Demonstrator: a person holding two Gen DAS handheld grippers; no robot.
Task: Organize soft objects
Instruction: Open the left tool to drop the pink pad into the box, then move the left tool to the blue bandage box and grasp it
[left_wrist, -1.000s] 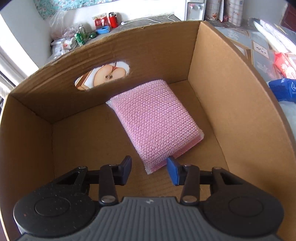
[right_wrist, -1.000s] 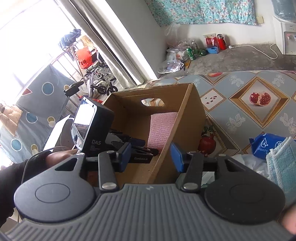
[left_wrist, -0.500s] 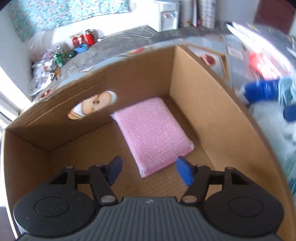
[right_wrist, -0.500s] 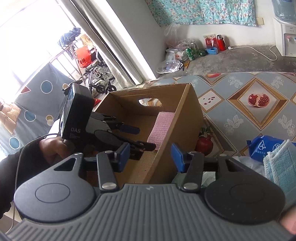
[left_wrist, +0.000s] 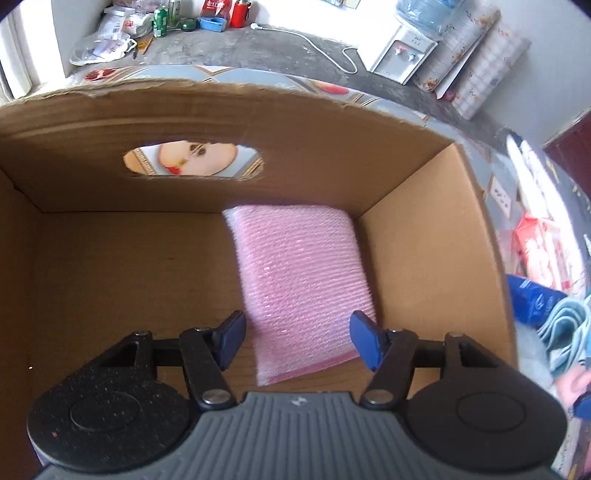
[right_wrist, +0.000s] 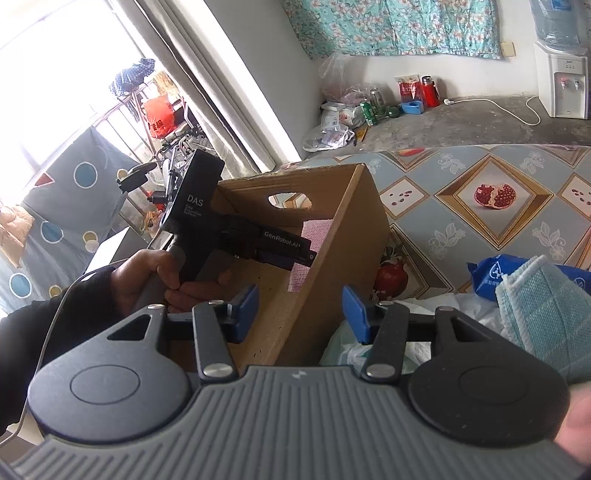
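1. Sponge (left_wrist: 303, 280) lies flat in the box (left_wrist: 436, 236), against its right wall.
2. Left gripper (left_wrist: 297, 341) has just opened and hangs empty above the sponge; lift it straight out.
3. Right gripper (right_wrist: 300, 314) gapes empty; the cloth (right_wrist: 543, 314) is probably next.

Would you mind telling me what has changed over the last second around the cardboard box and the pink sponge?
The left gripper has just opened its jaws; they now stand apart above the near end of the pink sponge, clear of it. In the left wrist view the sponge has swung from slanted to nearly straight, beside the right wall of the cardboard box, so the hand turned. The right gripper stayed open and empty outside the box.
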